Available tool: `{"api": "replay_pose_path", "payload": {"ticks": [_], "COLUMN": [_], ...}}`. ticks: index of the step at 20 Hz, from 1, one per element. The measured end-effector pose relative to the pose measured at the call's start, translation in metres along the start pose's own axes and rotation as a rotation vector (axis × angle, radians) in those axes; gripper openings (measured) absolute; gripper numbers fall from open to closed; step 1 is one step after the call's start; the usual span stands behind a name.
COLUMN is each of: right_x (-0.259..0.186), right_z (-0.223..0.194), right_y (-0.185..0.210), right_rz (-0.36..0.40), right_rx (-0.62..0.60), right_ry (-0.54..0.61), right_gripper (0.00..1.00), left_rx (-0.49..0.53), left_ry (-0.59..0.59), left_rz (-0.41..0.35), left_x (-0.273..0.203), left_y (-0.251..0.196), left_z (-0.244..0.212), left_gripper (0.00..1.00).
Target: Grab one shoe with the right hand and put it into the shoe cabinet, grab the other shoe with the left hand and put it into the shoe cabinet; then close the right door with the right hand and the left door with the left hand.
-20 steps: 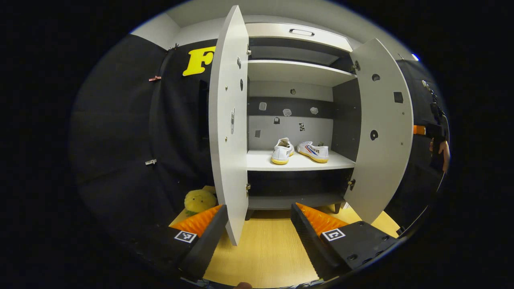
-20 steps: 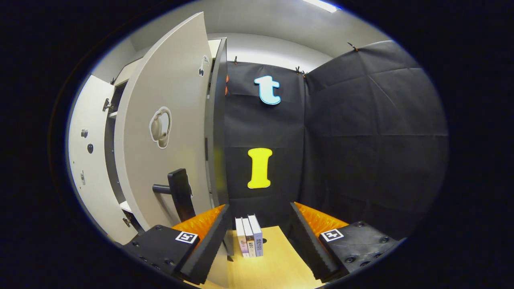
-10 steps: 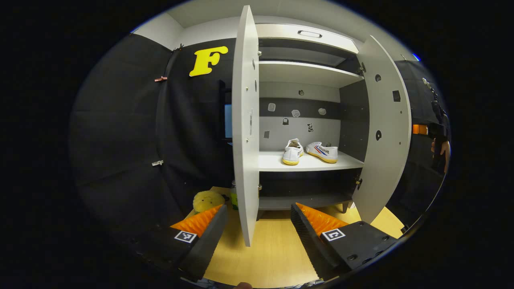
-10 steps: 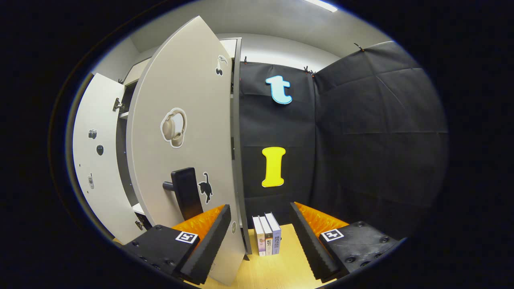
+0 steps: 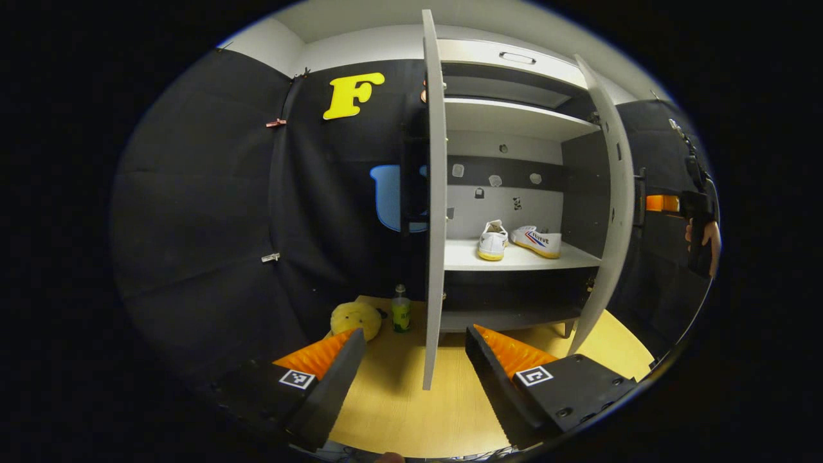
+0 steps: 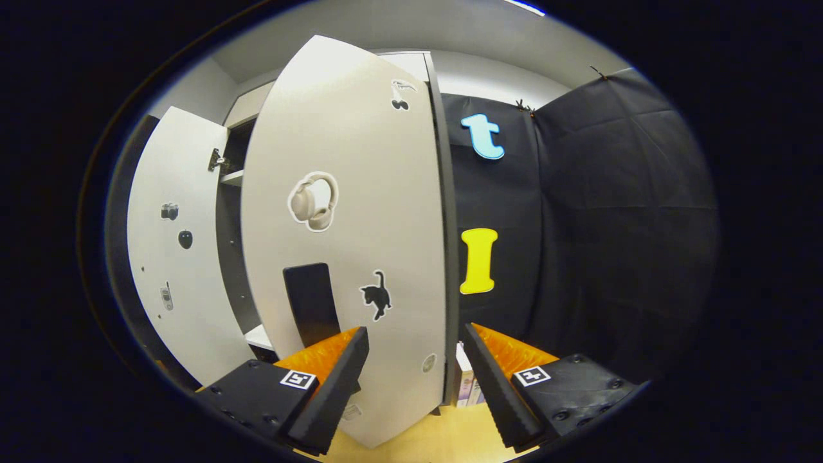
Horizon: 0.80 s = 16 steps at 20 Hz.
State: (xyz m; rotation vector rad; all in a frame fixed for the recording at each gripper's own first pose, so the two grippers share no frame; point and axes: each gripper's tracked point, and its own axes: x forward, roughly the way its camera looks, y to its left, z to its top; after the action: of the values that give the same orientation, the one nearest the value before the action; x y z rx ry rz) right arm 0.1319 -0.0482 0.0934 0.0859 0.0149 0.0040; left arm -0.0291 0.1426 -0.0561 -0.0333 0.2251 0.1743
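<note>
Shoes [image 5: 519, 239] sit inside; right door [image 6: 360, 244] has swung nearer shut — both grippers [image 5: 415, 373] [image 6: 415, 373] gape, holding nothing.

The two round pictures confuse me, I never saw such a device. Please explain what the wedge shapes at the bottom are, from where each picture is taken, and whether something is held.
There is no robot here. A person holds one pair of tongs in each hand, and a camera rides on each pair, looking forward along its two fingers. Those wedges are the fingers.

The left gripper view looks past the left tongs into an open shoe cabinet. Two white shoes stand on its middle shelf. The left door is seen edge-on. A yellow plush toy and a small bottle stand on the wooden floor.

The right gripper view looks past the right tongs at the outside of the right door, half closed, with stickers.

Both tongs are open and hold nothing.
</note>
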Motion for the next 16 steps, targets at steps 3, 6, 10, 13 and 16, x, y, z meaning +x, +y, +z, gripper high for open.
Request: {"api": "replay_pose_path", "payload": {"ticks": [3, 6, 10, 13, 16], "right_x": [-0.01, -0.03, -0.061, -0.085, -0.109], "right_z": [-0.016, -0.036, -0.068, -0.088, -0.104], "right_y": [0.02, 0.03, 0.041, 0.044, 0.041], "right_rz": [0.002, -0.003, -0.017, -0.037, -0.07], "right_rx": [-0.012, -0.013, 0.028, 0.058, 0.042], "right_ry": [0.012, 0.027, 0.069, 0.103, 0.126], "right_gripper": [0.96, 0.96, 0.96, 0.97, 0.97], "left_rx": [-0.007, -0.033, -0.011, 0.026, -0.001], "left_ry": [-0.011, -0.012, -0.044, -0.079, -0.116], "left_rz": [0.014, 0.027, 0.025, 0.024, -0.018], "left_x": [-0.004, -0.002, 0.012, 0.03, 0.053], "left_y": [0.021, 0.044, 0.074, 0.092, 0.096], "left_z": [0.002, 0.003, 0.02, 0.05, 0.082], "left_gripper": [0.97, 0.98, 0.98, 0.97, 0.97]}}
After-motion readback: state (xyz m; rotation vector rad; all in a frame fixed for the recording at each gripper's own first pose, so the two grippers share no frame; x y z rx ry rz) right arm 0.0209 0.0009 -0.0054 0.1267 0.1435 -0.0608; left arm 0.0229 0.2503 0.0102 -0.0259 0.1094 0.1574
